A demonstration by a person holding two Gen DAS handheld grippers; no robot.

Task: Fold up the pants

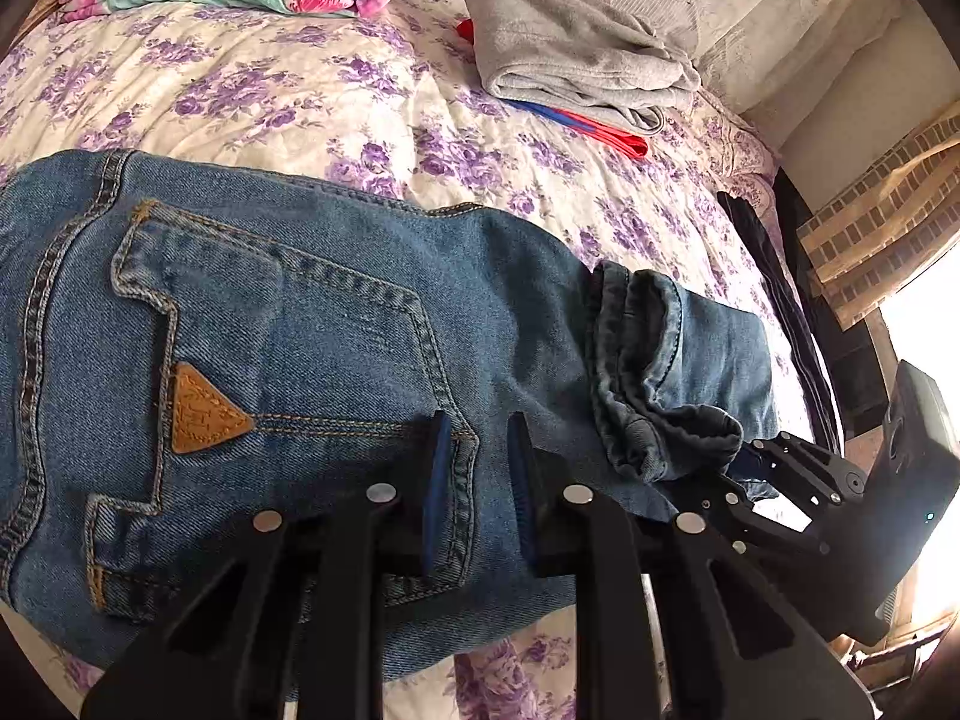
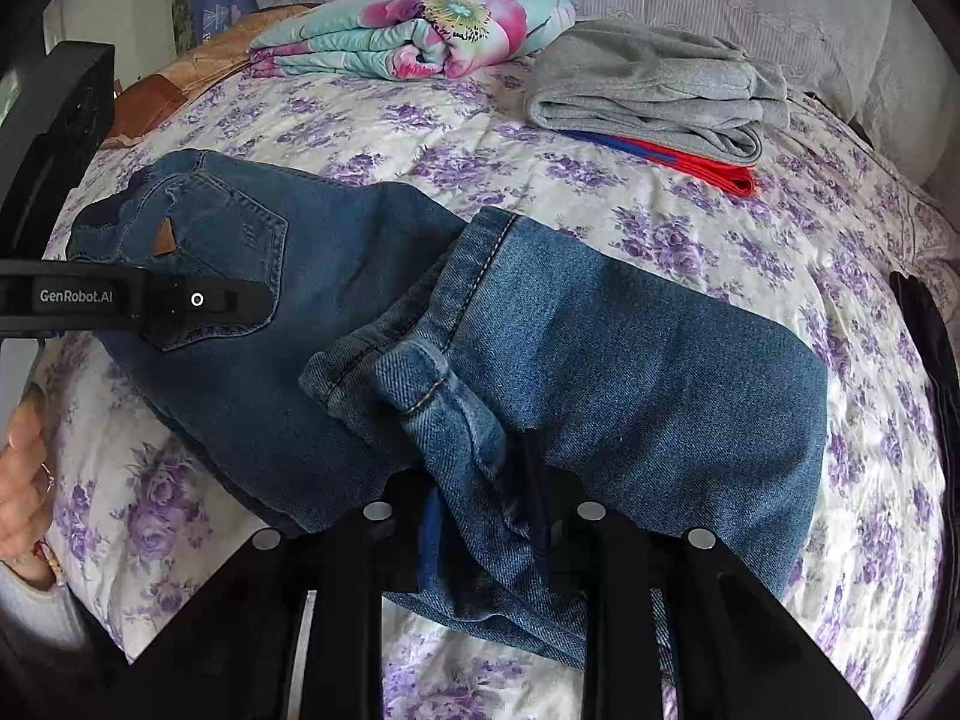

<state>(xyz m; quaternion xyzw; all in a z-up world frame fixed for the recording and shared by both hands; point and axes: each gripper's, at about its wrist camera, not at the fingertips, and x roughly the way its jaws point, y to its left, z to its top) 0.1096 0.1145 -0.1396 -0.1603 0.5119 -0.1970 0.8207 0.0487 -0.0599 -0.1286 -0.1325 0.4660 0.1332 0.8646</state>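
Note:
Blue jeans (image 1: 300,312) (image 2: 630,372) lie folded across the flowered bedspread (image 1: 252,90), back pocket and brown leather patch (image 1: 204,414) facing up. The leg cuffs (image 1: 648,372) (image 2: 432,384) are laid back over the seat. My left gripper (image 1: 480,480) (image 2: 258,300) sits just over the back pocket, its jaws nearly together with nothing pinched. My right gripper (image 2: 486,510) has bunched cuff denim rising between its fingers, and its black linkage (image 1: 804,480) shows beside the cuffs.
A folded grey garment (image 1: 576,42) (image 2: 648,90) rests on a red and blue cloth (image 2: 690,165) at the far side of the bed. A rolled floral quilt (image 2: 420,30) lies behind. Dark clothing (image 2: 936,348) hangs at the right edge. A person's hand (image 2: 24,480) is at the left.

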